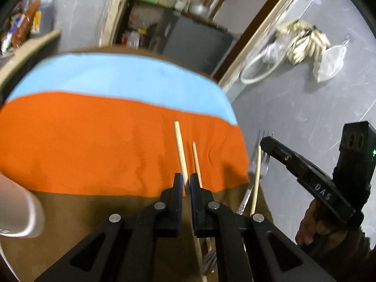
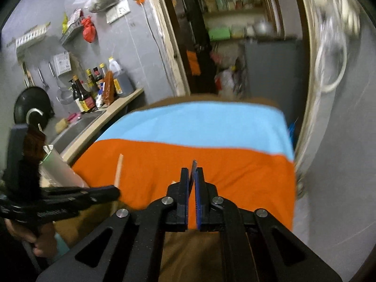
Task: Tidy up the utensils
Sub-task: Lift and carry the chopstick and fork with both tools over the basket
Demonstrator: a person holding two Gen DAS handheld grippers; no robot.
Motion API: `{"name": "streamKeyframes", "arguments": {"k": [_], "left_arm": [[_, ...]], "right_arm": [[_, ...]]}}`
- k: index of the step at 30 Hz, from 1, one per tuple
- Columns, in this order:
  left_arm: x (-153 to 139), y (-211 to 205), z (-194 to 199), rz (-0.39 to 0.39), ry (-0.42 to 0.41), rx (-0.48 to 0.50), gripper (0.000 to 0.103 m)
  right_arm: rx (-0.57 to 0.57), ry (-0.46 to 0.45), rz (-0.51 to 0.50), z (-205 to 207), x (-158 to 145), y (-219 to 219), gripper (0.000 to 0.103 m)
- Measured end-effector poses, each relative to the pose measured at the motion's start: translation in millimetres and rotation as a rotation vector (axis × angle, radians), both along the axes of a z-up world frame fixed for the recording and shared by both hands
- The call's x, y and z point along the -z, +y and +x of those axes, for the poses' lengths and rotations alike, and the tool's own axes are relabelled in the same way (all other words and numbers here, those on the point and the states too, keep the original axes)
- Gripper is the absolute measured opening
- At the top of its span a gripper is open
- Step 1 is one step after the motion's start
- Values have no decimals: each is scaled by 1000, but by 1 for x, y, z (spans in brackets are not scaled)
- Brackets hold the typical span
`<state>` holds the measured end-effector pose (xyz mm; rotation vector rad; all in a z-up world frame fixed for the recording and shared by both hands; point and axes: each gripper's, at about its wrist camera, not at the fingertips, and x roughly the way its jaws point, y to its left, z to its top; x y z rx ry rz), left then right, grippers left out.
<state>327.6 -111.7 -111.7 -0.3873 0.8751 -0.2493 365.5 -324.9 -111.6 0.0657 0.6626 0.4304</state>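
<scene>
Chopstick (image 1: 181,150) sits pinched in your left gripper (image 1: 186,183), pointing to 12 o'clock over the orange cloth (image 1: 94,141). Your right gripper (image 2: 193,178) is clamped on a thin dark utensil (image 2: 193,164); forks (image 1: 252,171) lie at 3 o'clock.

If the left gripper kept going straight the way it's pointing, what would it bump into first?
Probably the orange cloth on the table. The left gripper is shut on a chopstick pointing forward over it, so the stick's tip would likely touch first; depth is hard to judge.
</scene>
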Motion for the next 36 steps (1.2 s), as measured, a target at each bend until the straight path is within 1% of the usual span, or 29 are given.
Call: {"name": "streamKeyframes", "arguments": {"k": [3,8,14,19,23,26,32,36], "left_arm": [[-20,10,-14,8,-77,-19,5],[-45,26,-27,15,-149,-35,5],[-81,62,-52,-1,-235,-71,5],[-114,95,-71,-27,-305,-103,5],[-134,125,-83,-61,-348,-145,5],[-148,154,-93,-89,-384,-183,5],[-171,207,-110,-72,-461,-272,5],[-177,240,-119,-29,-488,-336,5]], "right_arm": [[20,-75,-58,-10,-24,13,2],[57,-175,-137,-26,-60,34,2],[115,-298,-179,-51,-110,52,2],[150,-369,-184,-71,-144,72,2],[150,-415,-173,-87,-171,97,2],[138,-433,-159,-95,-188,116,2],[111,-486,-90,-118,-222,150,2],[83,-518,-60,-130,-232,173,2]]}}
